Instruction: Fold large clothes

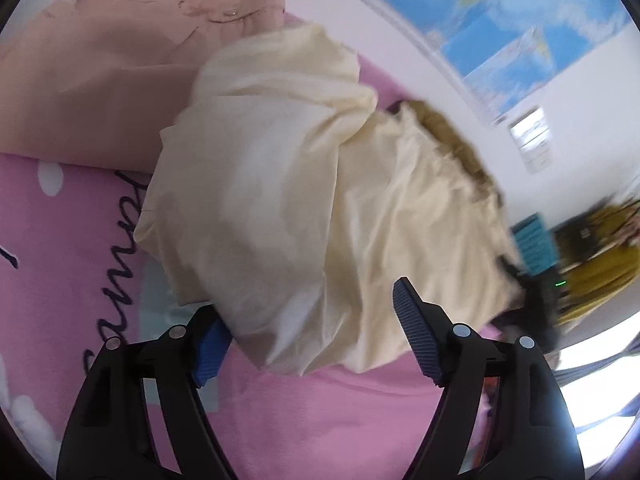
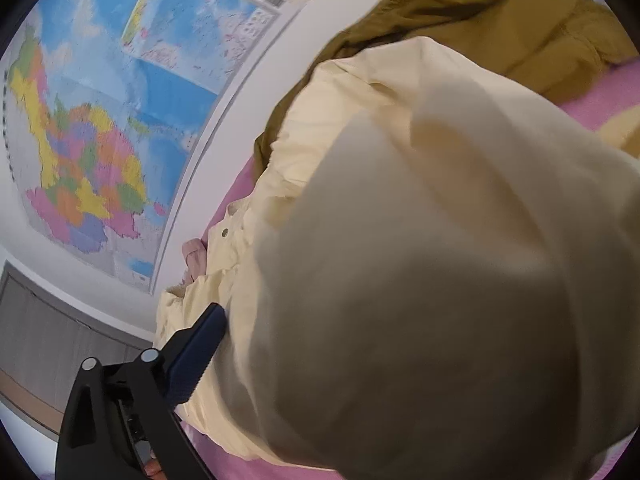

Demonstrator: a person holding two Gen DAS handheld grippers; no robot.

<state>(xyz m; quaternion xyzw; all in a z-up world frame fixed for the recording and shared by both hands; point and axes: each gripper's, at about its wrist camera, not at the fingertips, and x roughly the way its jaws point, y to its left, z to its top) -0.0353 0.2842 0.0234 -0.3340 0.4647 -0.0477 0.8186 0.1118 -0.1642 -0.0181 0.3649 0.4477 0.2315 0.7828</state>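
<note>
The cream jacket (image 1: 304,184) is lying bunched on the pink bedspread (image 1: 320,420), directly ahead of the left hand-held gripper (image 1: 308,328) and slightly toward the wall; its long axis is running from the near-left corner of the left wrist view up toward the far right, where an olive garment (image 1: 460,140) is peeking out from behind it; a peach garment (image 1: 100,80) is lying folded farther off to the left, just beside the jacket's far end.

The left hand-held gripper is standing fairly wide, its jaws well apart; a fold of the cream cloth is sagging into the gap, the left pad is sitting against the cloth's edge while the right pad is standing clear beside it, so it is not yet pinching anything, by my reading.

The right hand-held gripper (image 2: 224,360) is working from the jacket's opposite end; only one blue pad is showing, pressed along the cream fabric near the snap placket, while a big billow of cloth is covering the other finger; whether it is gripping that cloth I cannot tell.

The left hand looks nearer to the loose near hem, so the next fold probably hinges on it closing there.
</note>
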